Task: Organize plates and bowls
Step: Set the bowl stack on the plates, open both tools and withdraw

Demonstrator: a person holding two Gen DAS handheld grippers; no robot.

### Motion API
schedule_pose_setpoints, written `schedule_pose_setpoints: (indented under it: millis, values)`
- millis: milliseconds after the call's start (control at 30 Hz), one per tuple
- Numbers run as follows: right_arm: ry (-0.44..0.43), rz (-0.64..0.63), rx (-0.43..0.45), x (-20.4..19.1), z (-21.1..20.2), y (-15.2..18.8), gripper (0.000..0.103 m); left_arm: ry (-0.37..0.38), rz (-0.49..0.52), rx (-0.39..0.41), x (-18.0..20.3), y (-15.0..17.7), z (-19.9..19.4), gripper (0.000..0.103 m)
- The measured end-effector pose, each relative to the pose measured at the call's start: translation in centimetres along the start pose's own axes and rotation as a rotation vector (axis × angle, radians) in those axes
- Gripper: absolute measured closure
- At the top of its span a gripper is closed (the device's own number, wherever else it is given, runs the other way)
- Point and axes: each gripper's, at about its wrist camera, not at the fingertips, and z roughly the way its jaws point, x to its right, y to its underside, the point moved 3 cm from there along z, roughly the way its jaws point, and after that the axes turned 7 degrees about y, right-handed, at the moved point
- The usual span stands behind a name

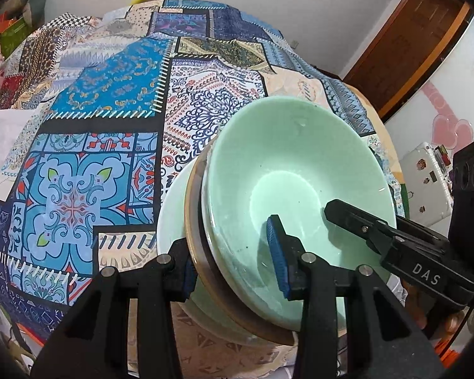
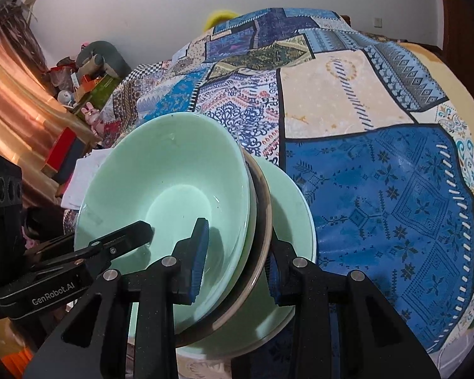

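Observation:
A stack of dishes is held tilted above the patterned tablecloth (image 1: 94,132): a mint green bowl (image 1: 284,170) on top, a brown-rimmed dish (image 1: 194,221) under it, and a pale green plate (image 1: 170,218) at the bottom. My left gripper (image 1: 233,265) is shut on the stack's near rim, one pad inside the bowl, one under the plate. My right gripper (image 2: 237,268) is shut on the opposite rim of the same stack; there the bowl (image 2: 161,183), brown-rimmed dish (image 2: 264,208) and plate (image 2: 290,214) show. Each gripper appears in the other's view (image 1: 395,243) (image 2: 79,259).
The tablecloth (image 2: 379,189) covers a round table. Clutter and boxes (image 2: 79,72) stand by an orange curtain at the far left. A white box (image 1: 426,183) and a wooden door (image 1: 410,47) are at the right.

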Motion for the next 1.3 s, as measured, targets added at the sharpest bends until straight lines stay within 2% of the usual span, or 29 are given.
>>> schedule_pose_setpoints:
  millis: [233, 400, 567, 800, 967, 1033, 1200, 1300]
  values:
    - [0.005, -0.008, 0.012, 0.0, 0.0, 0.0, 0.073, 0.015, -0.015, -0.003, -0.6, -0.1, 0.5, 0.063]
    - [0.006, -0.03, 0.019, -0.2, -0.1, 0.1, 0.072, 0.052, -0.049, -0.013, -1.4, 0.0, 0.8, 0.063]
    - [0.024, -0.03, 0.051, -0.2, -0.9, 0.1, 0.07, -0.005, 0.011, 0.033, -0.8, 0.2, -0.1, 0.063]
    - [0.033, -0.045, 0.126, -0.5, -4.6, 0.2, 0.067, -0.059, 0.048, 0.151, 0.0, -0.1, -4.2, 0.063]
    - [0.014, -0.081, 0.251, -2.0, -9.5, 0.0, 0.064, -0.085, 0.109, 0.26, 2.2, -0.1, -8.8, 0.059]
    - [0.01, -0.101, 0.315, -2.6, -11.7, 0.0, 0.061, -0.093, 0.147, 0.325, 3.4, 0.2, -11.0, 0.05]
    - [0.011, -0.147, 0.442, -4.3, -16.3, 0.7, 0.056, -0.09, 0.228, 0.474, 6.1, 1.0, -15.9, 0.036]
    - [0.012, -0.168, 0.508, -4.9, -18.5, 1.3, 0.047, -0.077, 0.251, 0.545, 7.3, 1.7, -18.5, 0.03]
